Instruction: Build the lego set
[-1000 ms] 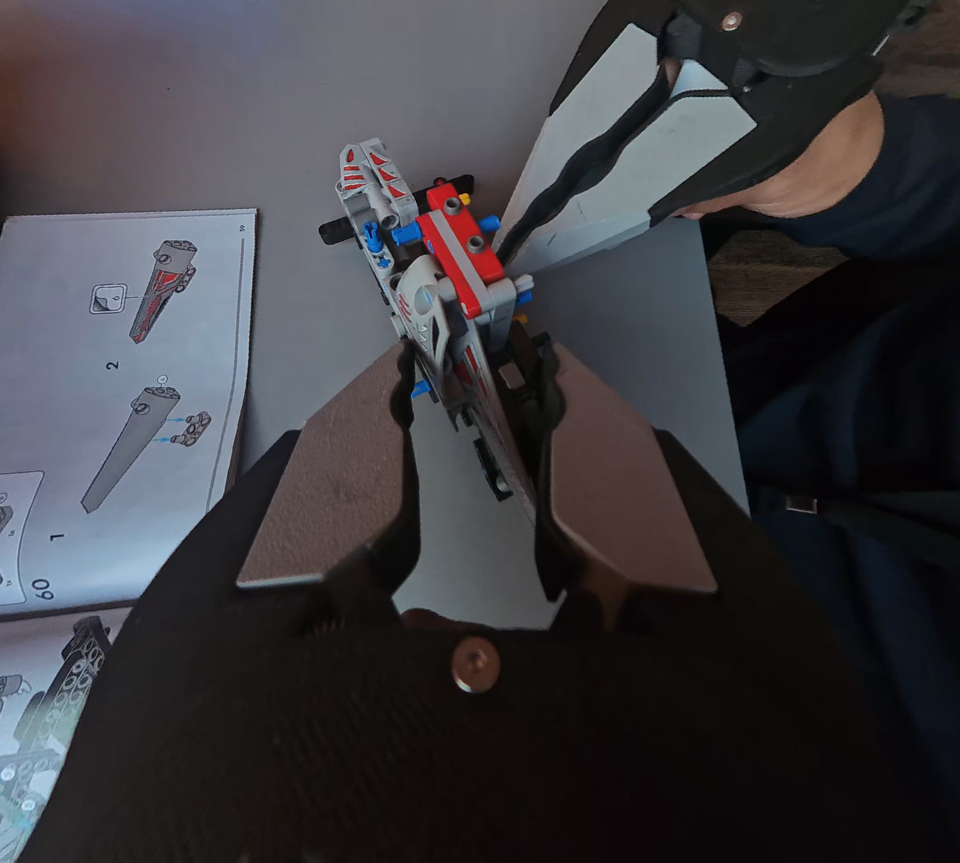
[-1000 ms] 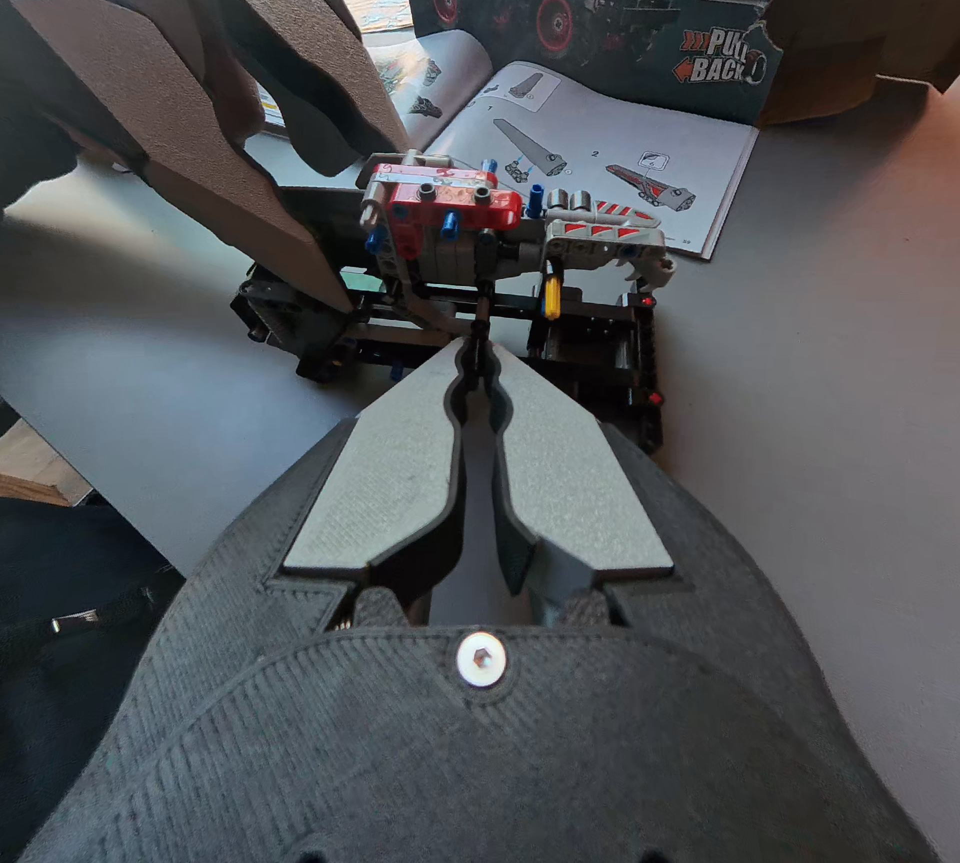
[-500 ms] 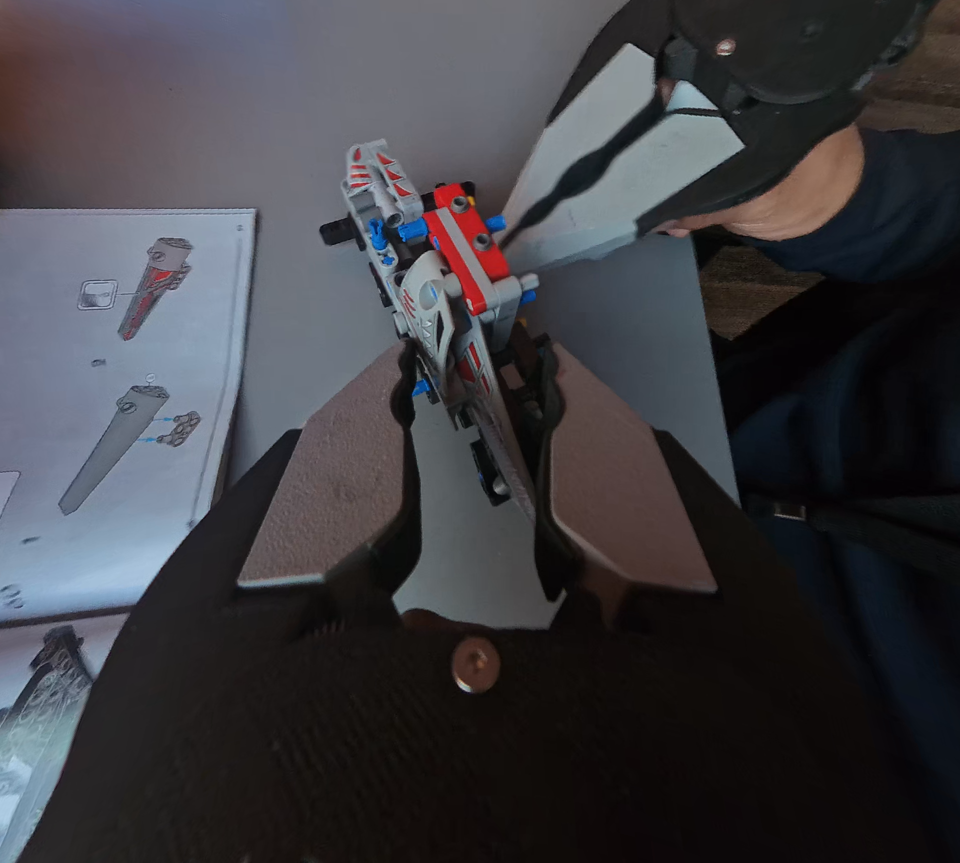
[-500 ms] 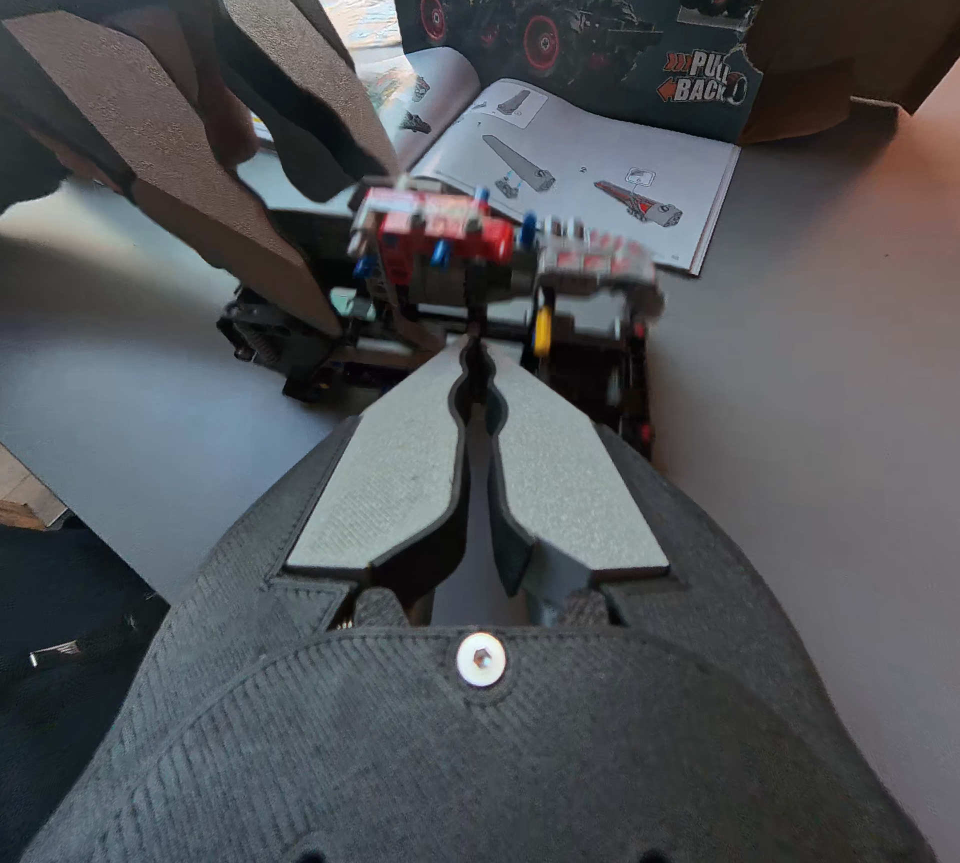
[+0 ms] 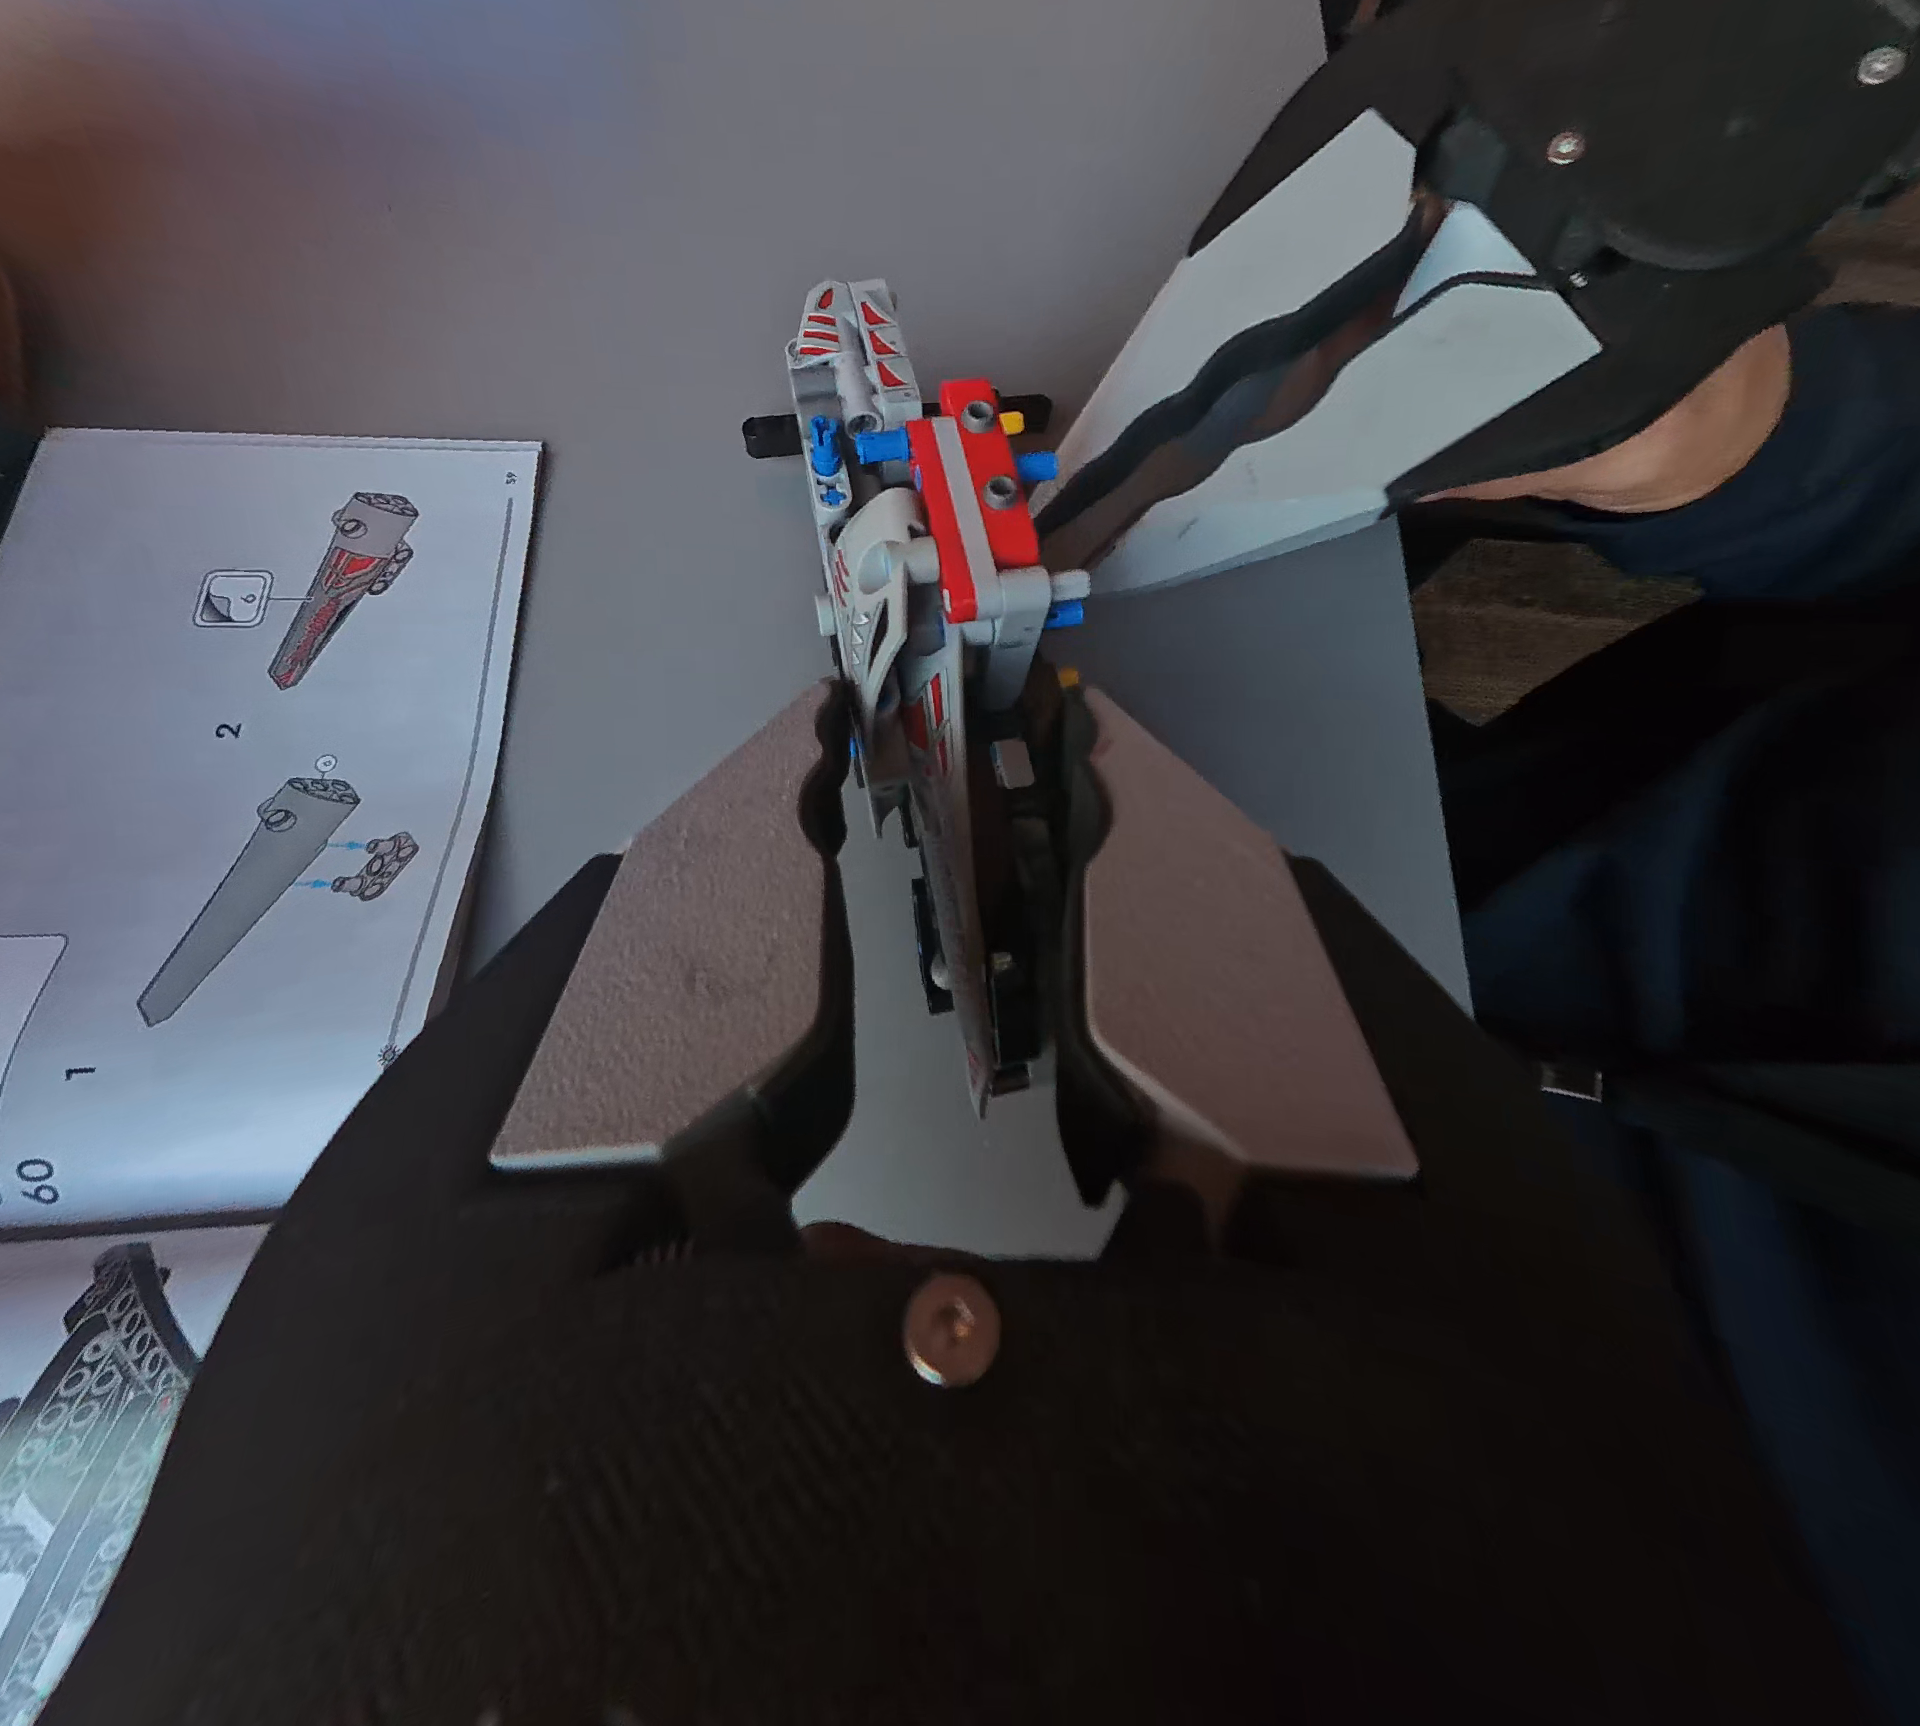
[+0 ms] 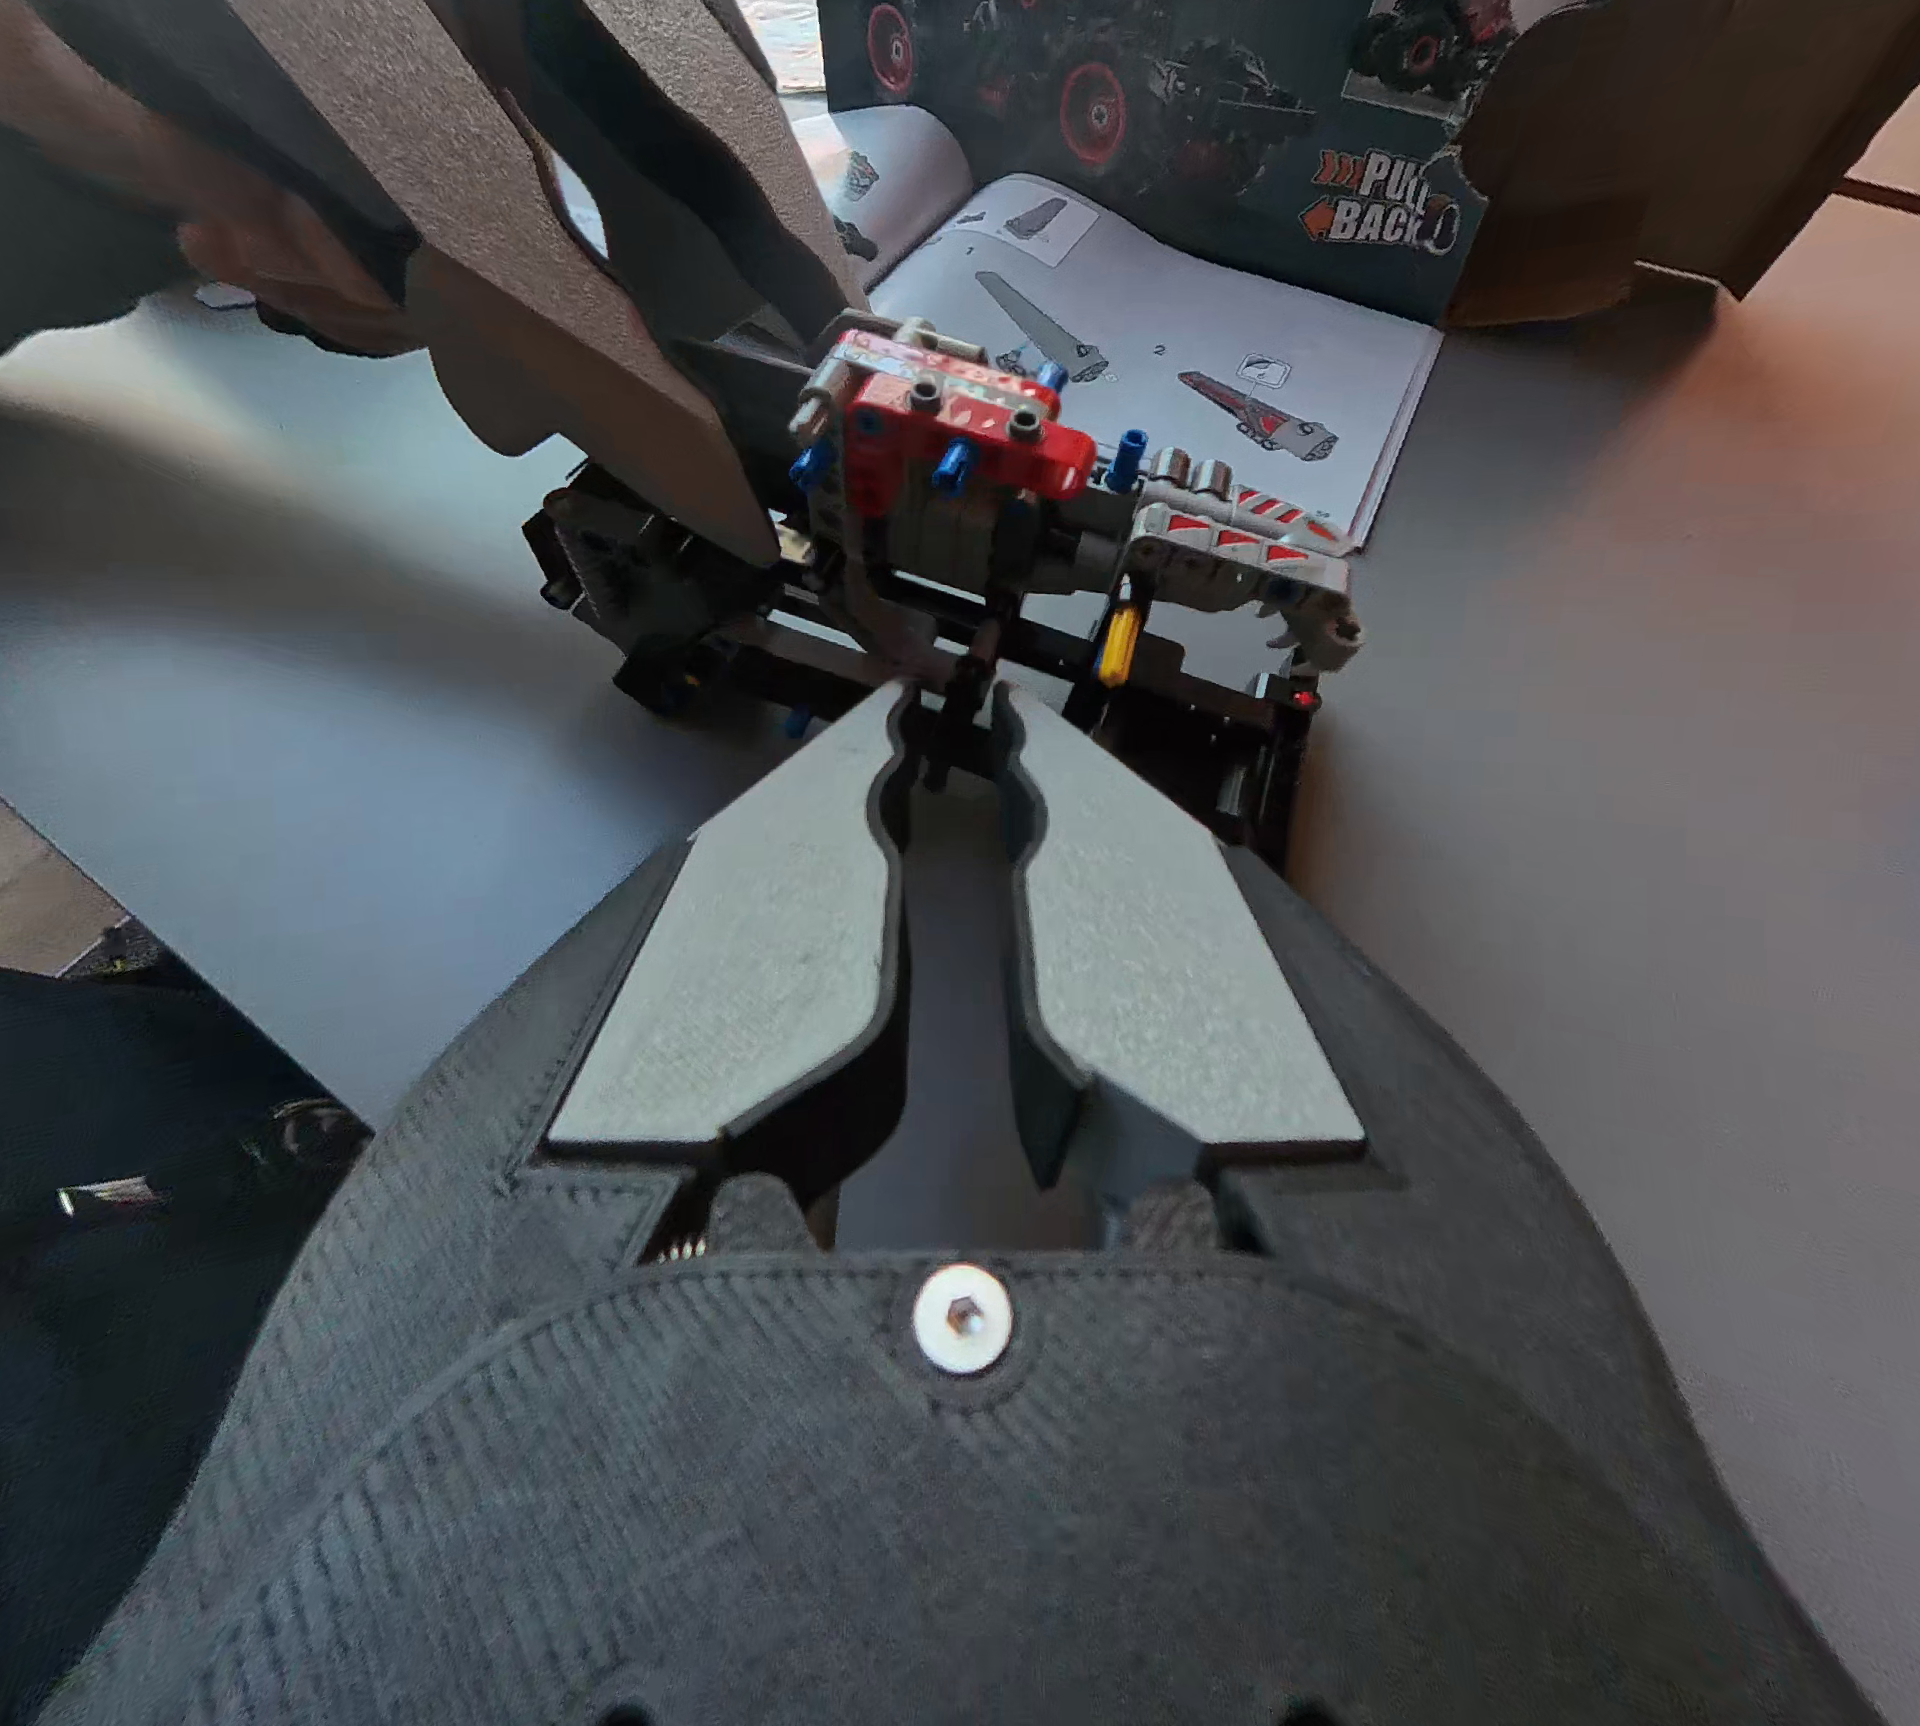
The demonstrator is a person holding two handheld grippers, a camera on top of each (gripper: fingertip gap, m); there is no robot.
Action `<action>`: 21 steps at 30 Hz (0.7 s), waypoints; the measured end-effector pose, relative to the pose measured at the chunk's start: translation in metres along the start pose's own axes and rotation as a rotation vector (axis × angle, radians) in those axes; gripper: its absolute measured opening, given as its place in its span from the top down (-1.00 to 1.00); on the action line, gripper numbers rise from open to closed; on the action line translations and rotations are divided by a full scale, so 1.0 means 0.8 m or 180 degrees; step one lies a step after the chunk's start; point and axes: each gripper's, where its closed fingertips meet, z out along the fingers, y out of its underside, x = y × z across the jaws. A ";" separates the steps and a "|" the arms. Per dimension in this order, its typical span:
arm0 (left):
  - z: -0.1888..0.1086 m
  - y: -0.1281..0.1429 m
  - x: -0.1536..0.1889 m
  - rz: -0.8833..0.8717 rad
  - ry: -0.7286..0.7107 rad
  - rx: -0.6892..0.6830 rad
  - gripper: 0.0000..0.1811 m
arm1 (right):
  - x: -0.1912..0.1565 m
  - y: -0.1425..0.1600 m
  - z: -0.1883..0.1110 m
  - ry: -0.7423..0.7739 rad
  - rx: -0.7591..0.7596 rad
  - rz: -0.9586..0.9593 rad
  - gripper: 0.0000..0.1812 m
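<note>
Both tools gripping the lego model [image 5: 940, 596], right tool [image 6: 951, 720] seemingly pinching its black pin, box [image 6: 1143, 14] only in right view.

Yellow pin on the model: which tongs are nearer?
Right. The right tongs pinch a black axle just beside the yellow pin; the left tongs clamp the lego model at its far end.

The half-built lego model [image 6: 966, 513] stands upright on the grey worktop [image 6: 1621, 741]: a black frame low down, grey body above, a red block on top with 2 grey pins, blue pins jutting sideways, 1 yellow pin, and red-striped grey panels, perhaps slightly tilted.
</note>
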 end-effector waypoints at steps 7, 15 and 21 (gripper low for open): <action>-0.001 -0.001 0.001 0.0056 -0.0092 -0.0004 0.58 | -0.002 0.011 -0.002 0.0044 -0.0120 -0.0028 0.96; 0.001 0.000 0.001 -0.0062 0.0063 0.0017 0.52 | -0.001 0.009 0.002 0.0098 -0.0145 -0.0055 0.97; 0.003 -0.001 0.000 -0.0062 0.0022 0.0071 0.57 | 0.001 0.010 0.004 0.0122 -0.0190 0.0015 0.99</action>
